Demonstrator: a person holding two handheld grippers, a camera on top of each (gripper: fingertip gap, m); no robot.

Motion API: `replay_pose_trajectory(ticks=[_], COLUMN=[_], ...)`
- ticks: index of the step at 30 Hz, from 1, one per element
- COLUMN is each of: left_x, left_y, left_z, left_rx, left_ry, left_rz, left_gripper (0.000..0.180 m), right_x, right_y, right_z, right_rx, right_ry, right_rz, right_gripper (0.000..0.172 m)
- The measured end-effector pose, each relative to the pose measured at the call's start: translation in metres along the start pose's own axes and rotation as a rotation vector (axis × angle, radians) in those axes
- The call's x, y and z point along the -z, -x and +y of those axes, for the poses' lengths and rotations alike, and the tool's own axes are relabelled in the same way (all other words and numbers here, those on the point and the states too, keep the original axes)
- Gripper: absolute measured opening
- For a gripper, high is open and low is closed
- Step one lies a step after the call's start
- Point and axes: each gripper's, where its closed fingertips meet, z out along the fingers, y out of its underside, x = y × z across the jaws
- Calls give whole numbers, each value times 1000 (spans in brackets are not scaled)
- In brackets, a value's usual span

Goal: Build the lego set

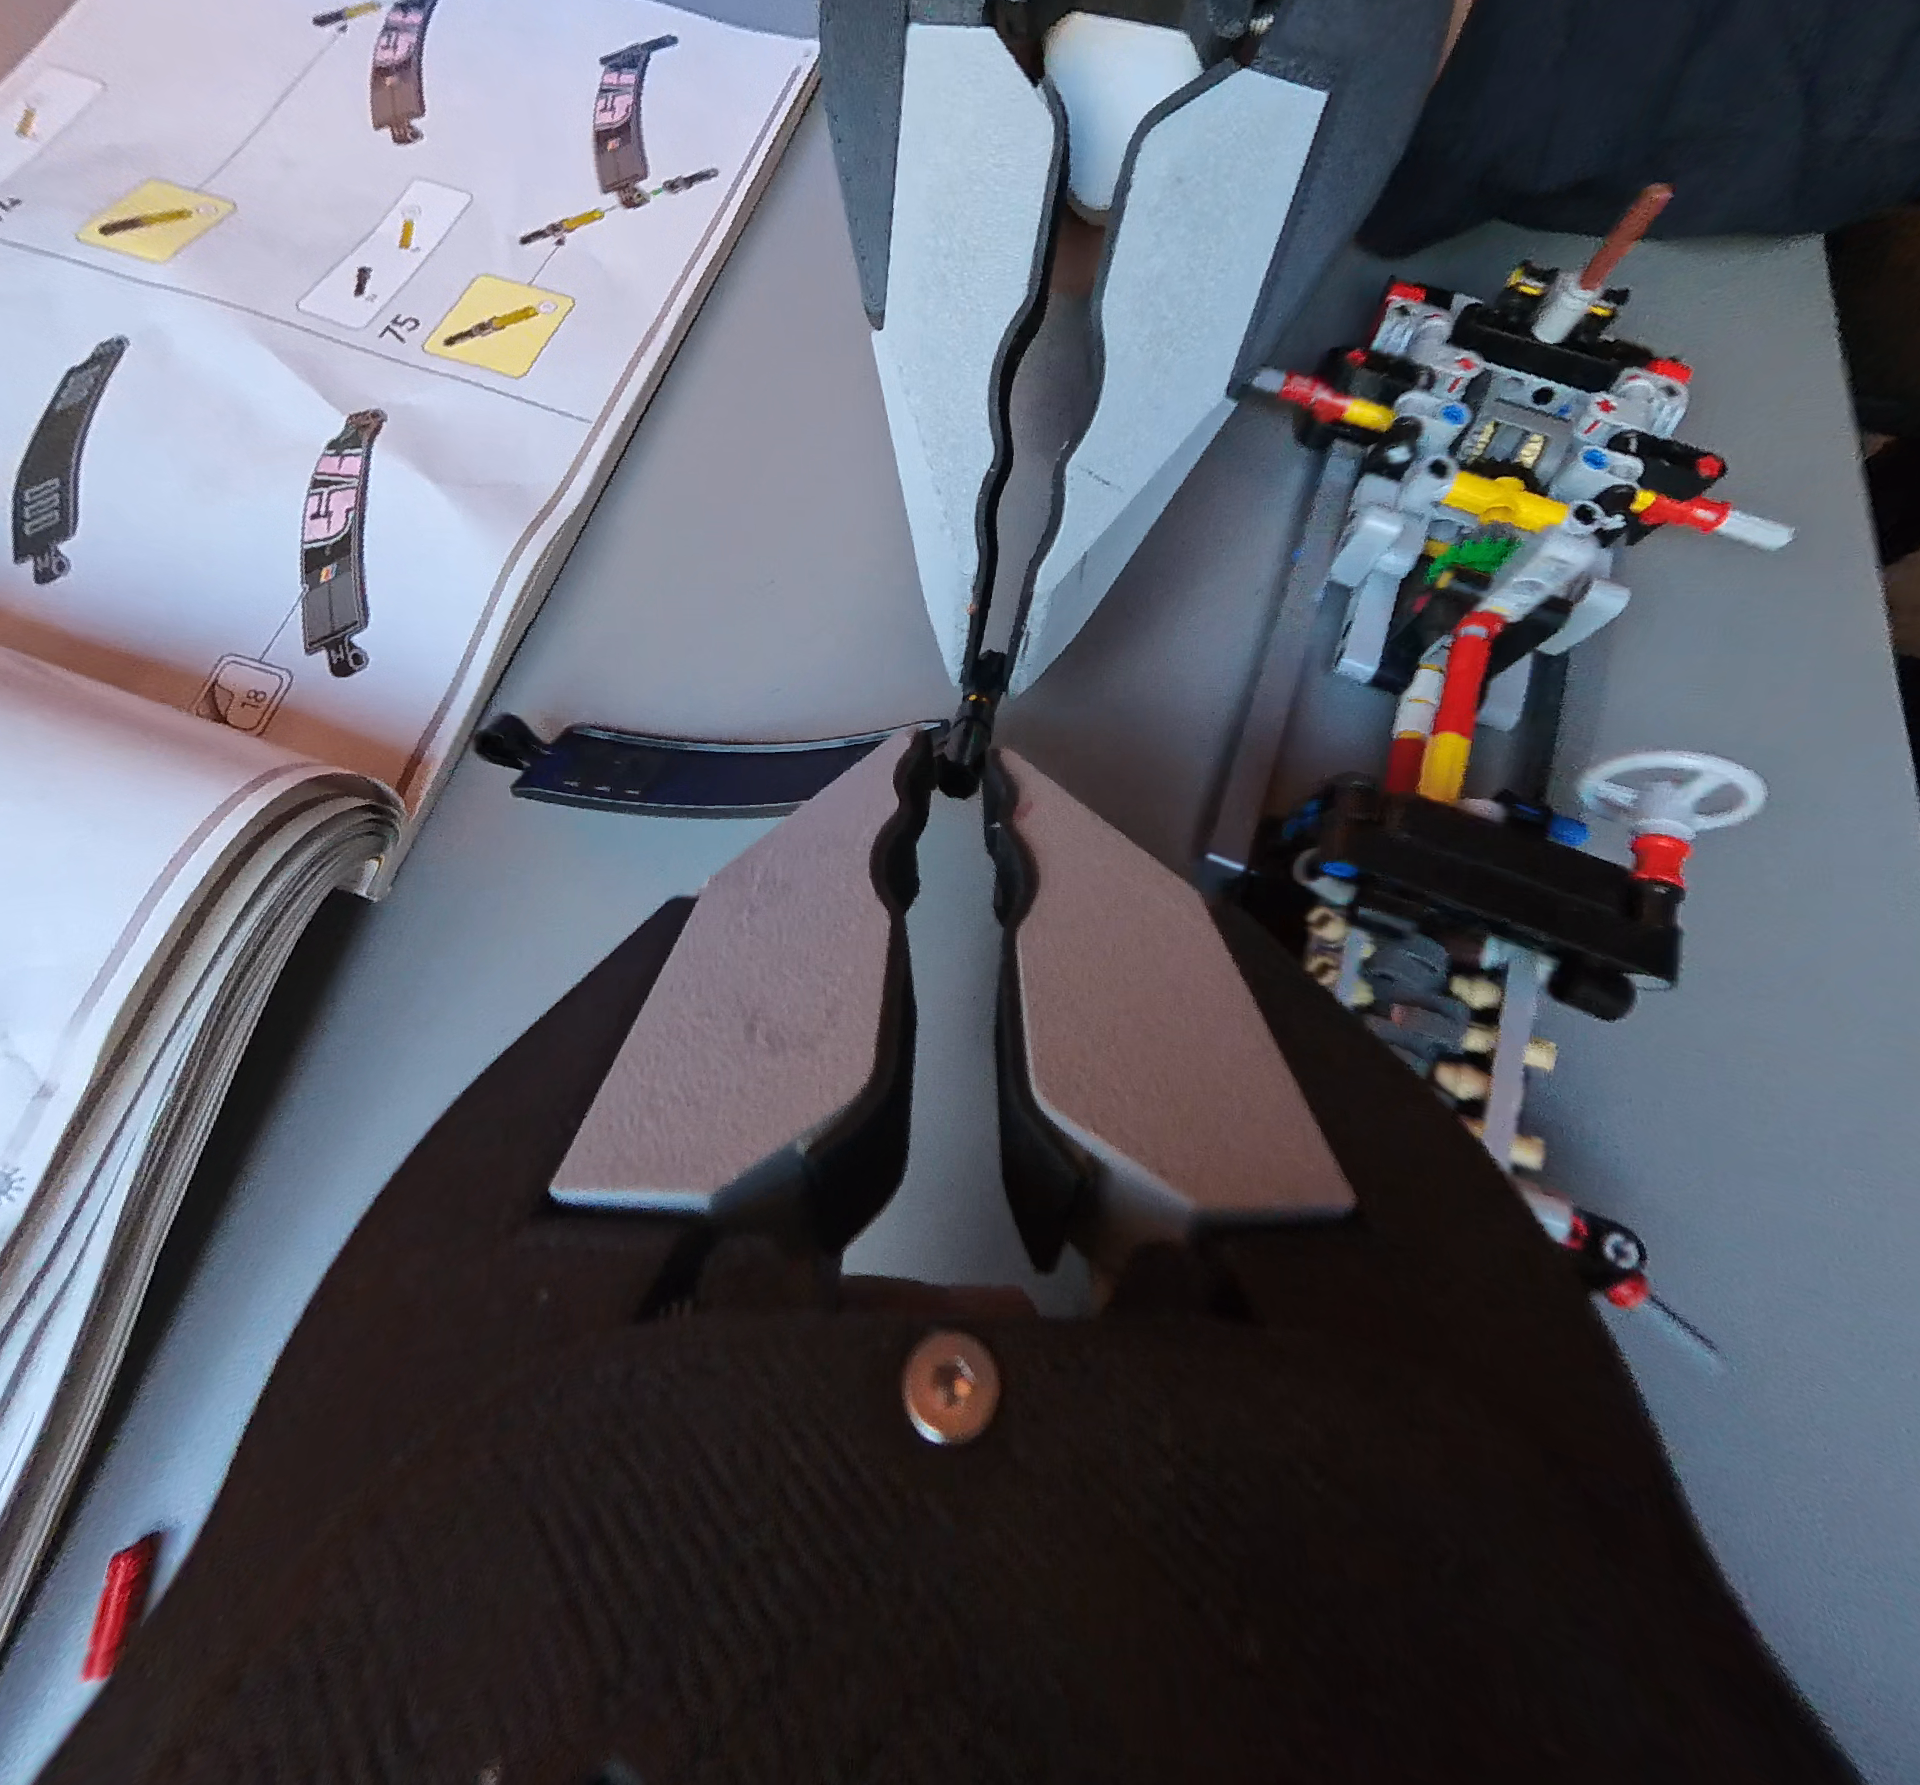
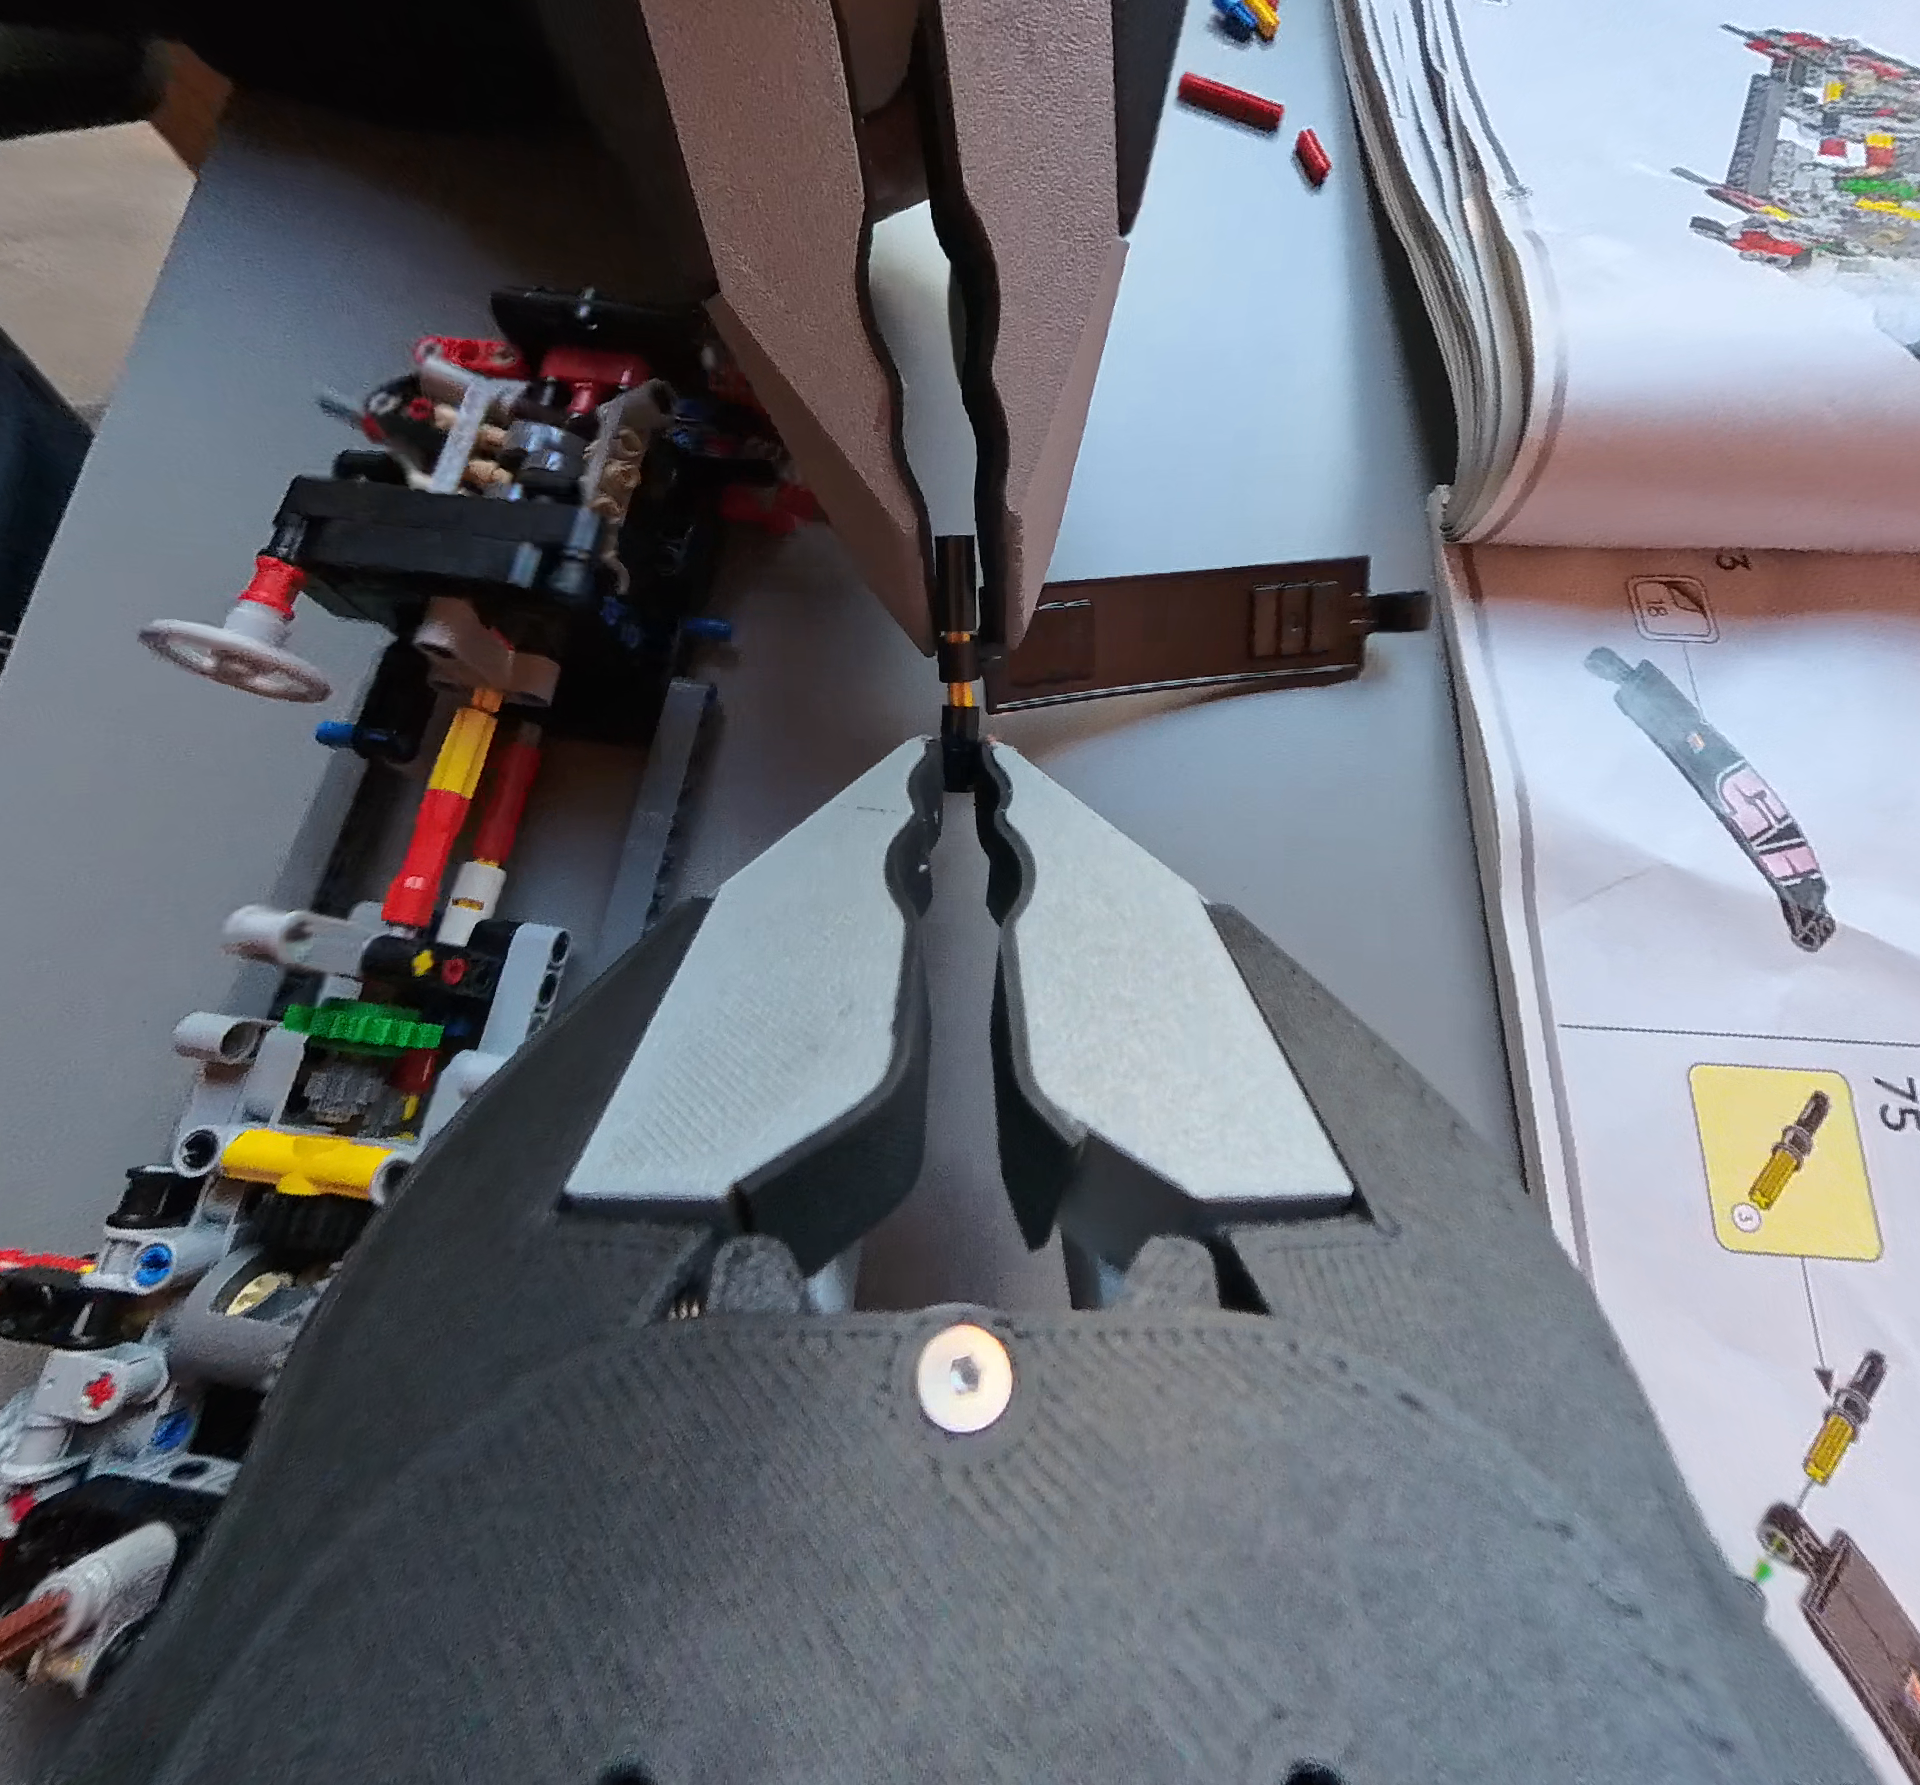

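Grey worktop point(image 1: 727, 540) carries an open instruction booklet point(image 1: 312, 385) on the left, a half-built brick vehicle chassis point(image 1: 1507, 592) on the right, and a dark curved panel point(image 1: 675, 769) lying flat between them. Above the panel the two grippers meet tip to tip. The left gripper point(image 1: 961, 769), jaws narrow, pinches one end of a thin black pin assembly with a yellow core point(image 2: 961, 665); the right gripper point(image 2: 961, 764), jaws nearly shut, pinches the other end. In my judgement the main risk is the small part slipping: each gripper grips only a short stub, so any skew or sideways twist between them could snap the assembly apart or flick it onto the worktop. A dropped piece could roll under the booklet's edge or into the chassis. Loose red, blue and yellow pieces point(image 2: 1247, 52) lie well apart at the far side.
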Motion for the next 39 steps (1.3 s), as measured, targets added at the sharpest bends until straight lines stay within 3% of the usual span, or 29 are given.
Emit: replay_pose_trajectory(ticks=[12,25,32,36,39], left_x=[-11,-10,-11,-10,-10], left_y=[0,0,6,8,8], left_z=[2,4,2,-1,-2], left_rx=[-56,-33,-26,-4,3], left_ry=[85,59,8,-26,-32], left_rz=[19,33,18,31,32], left_gripper=[5,5,5,5,5], right_x=[-8,-9,-9,-10,-10], right_y=[-3,-3,-5,-12,-15], right_z=[9,8,12,11,11], right_rx=[-23,-11,-14,3,-12], right_ry=[63,57,69,72,73], right_rz=[-16,-22,-15,41,53], right_gripper=[4,4,19,5,5])
